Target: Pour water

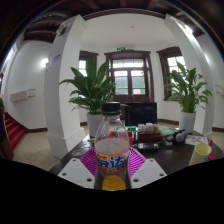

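Your gripper (113,163) is clenched on the bottle (113,148), both pink pads (92,160) pressing its sides. The bottle stands upright between the fingers, its long axis vertical and its dark cap (112,107) pointing up. Orange liquid fills only its bottom. Beyond it is a dark table (185,155) with a yellow cup (203,149).

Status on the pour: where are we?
Done: the hand-held gripper has reached the bottle, and both pink pads appear to press on it. In hand: the grasp; the bottle is upright and its dark cap is on. Left: uncapping, tilting and the pour itself. I cannot make out a receiving cup on the table.
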Action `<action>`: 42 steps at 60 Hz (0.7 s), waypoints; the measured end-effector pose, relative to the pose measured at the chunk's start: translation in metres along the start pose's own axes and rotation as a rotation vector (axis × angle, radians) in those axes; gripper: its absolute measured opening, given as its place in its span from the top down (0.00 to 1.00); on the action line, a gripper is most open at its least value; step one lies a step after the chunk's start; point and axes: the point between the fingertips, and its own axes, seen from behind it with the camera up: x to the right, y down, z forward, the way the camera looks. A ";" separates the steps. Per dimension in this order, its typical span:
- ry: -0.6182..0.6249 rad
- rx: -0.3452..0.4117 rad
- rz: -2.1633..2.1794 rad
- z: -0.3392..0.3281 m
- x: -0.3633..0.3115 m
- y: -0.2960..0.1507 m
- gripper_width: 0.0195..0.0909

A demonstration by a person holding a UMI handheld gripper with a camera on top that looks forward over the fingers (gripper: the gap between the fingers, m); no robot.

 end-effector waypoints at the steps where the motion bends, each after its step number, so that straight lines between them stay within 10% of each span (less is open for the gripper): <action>1: -0.002 -0.002 0.007 0.000 0.000 -0.001 0.78; 16: 0.008 0.012 0.492 -0.013 0.054 -0.028 0.78; 42: -0.027 0.299 1.567 -0.021 0.182 -0.077 0.77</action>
